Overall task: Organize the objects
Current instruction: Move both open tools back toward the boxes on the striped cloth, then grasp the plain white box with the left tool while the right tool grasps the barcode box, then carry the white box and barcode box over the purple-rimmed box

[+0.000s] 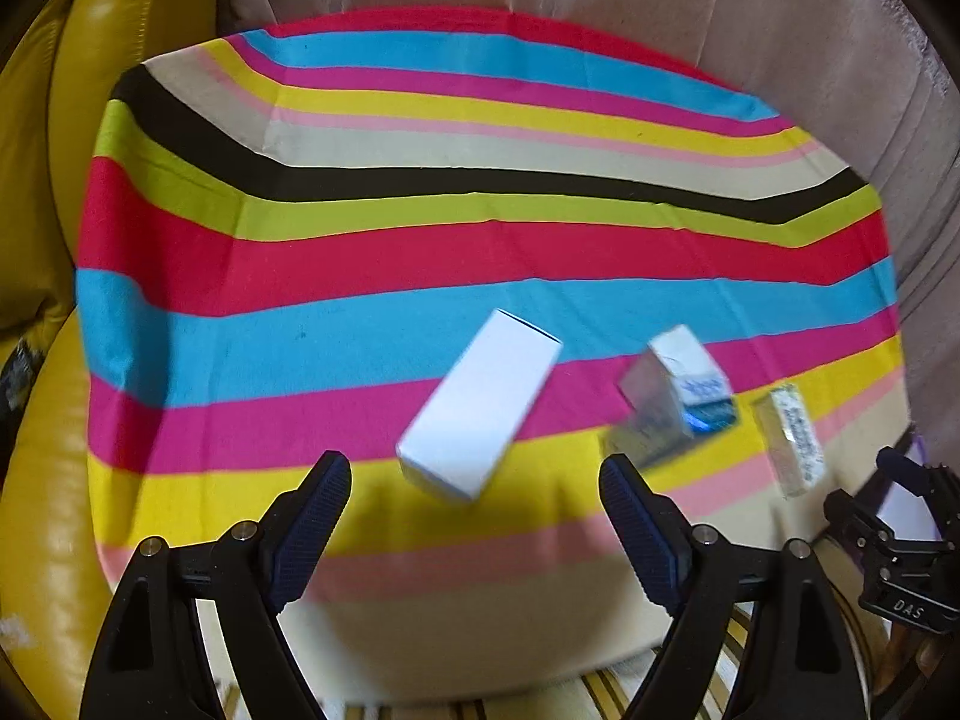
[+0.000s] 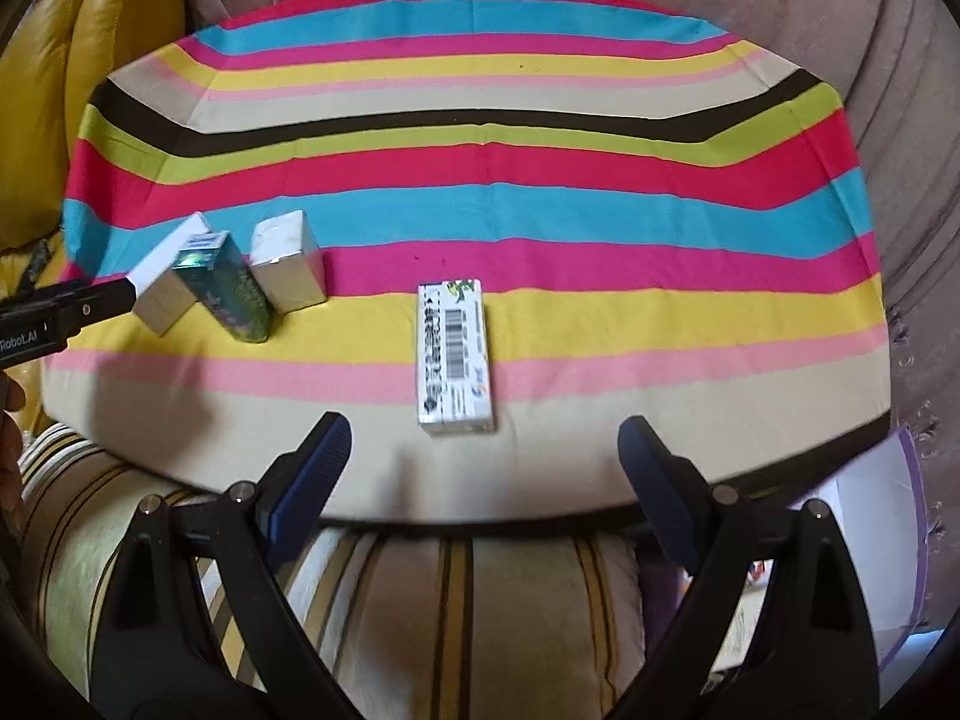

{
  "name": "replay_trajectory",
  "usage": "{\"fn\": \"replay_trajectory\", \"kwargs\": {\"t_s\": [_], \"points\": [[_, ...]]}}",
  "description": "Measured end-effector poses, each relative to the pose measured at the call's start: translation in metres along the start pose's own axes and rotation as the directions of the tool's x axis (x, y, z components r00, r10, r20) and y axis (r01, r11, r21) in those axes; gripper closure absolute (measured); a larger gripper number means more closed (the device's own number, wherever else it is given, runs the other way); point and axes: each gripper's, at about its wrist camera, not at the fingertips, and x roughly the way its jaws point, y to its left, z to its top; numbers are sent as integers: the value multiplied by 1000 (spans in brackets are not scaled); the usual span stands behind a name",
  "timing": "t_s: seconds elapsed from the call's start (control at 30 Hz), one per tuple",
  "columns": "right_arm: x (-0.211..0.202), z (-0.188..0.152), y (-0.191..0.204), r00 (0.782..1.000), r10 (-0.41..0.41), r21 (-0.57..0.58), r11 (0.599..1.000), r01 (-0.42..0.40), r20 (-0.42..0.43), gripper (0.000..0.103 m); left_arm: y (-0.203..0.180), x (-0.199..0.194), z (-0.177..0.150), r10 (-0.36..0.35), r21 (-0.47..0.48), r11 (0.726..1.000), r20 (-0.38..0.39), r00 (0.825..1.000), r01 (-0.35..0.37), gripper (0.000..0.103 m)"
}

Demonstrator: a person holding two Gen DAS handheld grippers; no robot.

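four small boxes lie on the striped cloth (image 2: 540, 210). the barcode box (image 2: 455, 354) sits alone, at twelve o'clock from the right gripper (image 2: 485, 447), just ahead of its wide, empty jaws. its long side points straight away, from six to twelve, so i think the jaws could close across its thin sides. the left gripper (image 1: 474, 489) is wide too and holds nothing. the white box (image 1: 480, 414) lies just ahead of it, tipped toward one o'clock. the right hand looks nearer to the barcode box.
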Motion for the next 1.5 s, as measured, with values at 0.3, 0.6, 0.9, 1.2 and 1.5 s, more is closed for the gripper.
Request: {"fn": "replay_trajectory", "kwargs": {"t_s": [0.3,0.6,0.9,1.2,1.5], "points": [[36,15,6,999,-9,6,1000,9,-32,12,8,33,4,12,35,999,-23,1000,-11,34],[59,15,4,996,9,32,999,-6,-91,48,8,36,-3,-24,52,998,-3,1000,24,63],[57,9,12,998,3,-4,1000,-3,-61,66,19,20,-15,-63,-30,997,53,997,64,66],[44,-1,15,999,-12,-15,1000,11,-41,66,22,-15,-35,-53,-77,995,100,994,61,66],[12,-18,9,1000,-28,9,1000,28,-2,66,5,-51,-56,-96,-107,988,161,982,114,66]]}}
